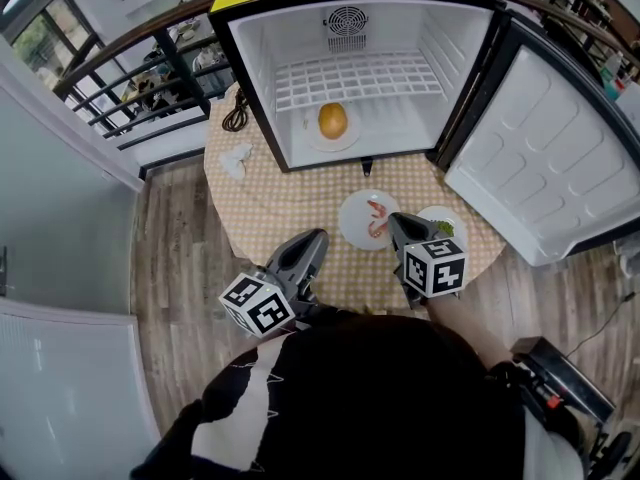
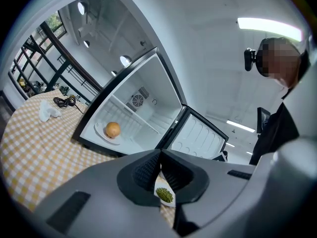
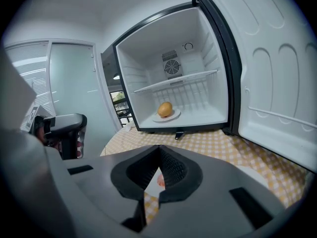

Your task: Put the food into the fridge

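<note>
Tongs first: the left tongs [image 1: 318,235] are clenched, jaw tips together with nothing between them, and they hang over the near edge of the table [image 1: 300,200], apart from every dish. The right tongs [image 1: 393,218] are clenched too and empty. Their tips are over the right rim of a plate [image 1: 353,220] that carries pink food [image 1: 377,218]; whether they touch it I cannot tell.

That plate sits near the table's near edge, straight in front of the fridge [image 1: 262,78]. Just to its right, close to the table's right edge, a second plate [image 1: 452,218] carries green food [image 1: 444,228], partly hidden behind the right tongs.

The fridge stands at the far side of the table with its door [image 1: 540,158] swung wide to the right. Inside, on the fridge floor below the wire shelf [image 1: 350,76], a round orange-brown food [image 1: 332,120] rests on a third plate [image 1: 312,136], left of centre.

On the table's left edge beside the fridge lie a crumpled tissue [image 1: 235,160] and, farther back, a coiled cable [image 1: 237,114]. A checked yellow cloth covers the table.
</note>
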The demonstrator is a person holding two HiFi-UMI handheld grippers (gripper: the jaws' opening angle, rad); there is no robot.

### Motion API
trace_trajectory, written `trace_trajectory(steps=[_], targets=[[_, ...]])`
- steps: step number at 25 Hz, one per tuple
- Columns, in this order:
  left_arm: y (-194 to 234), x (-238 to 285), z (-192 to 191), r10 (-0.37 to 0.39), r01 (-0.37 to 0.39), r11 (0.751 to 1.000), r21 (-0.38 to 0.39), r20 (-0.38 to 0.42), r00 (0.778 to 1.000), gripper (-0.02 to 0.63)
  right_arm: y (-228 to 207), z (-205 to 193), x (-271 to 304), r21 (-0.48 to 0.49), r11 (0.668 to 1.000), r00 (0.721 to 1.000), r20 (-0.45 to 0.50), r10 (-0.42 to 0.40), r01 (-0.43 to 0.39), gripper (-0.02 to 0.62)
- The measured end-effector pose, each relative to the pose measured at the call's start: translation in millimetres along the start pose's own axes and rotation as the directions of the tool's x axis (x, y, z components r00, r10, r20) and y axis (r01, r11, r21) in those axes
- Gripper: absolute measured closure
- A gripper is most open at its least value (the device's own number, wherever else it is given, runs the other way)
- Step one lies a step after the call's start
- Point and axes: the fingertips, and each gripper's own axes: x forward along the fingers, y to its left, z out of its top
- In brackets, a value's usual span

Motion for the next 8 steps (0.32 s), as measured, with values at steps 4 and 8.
trace_trajectory(steps=[4, 8], targets=[[-2.9, -3.0, 0.2, -0.003, 0.003, 1.000, 0.004, 0.004, 1.000, 0.591, 0.9, -1.2, -2.7, -0.003, 1.000, 1.000, -0.001, -0.003, 0.003, 0.580], [-5.3, -6.4, 0.3, -0.008, 0.008, 1.000, 0.007, 0.003, 1.000, 0.591, 3.1, -2.1, -6.0, -0.009, 1.000, 1.000, -0.003, -0.005, 0.005, 0.580]])
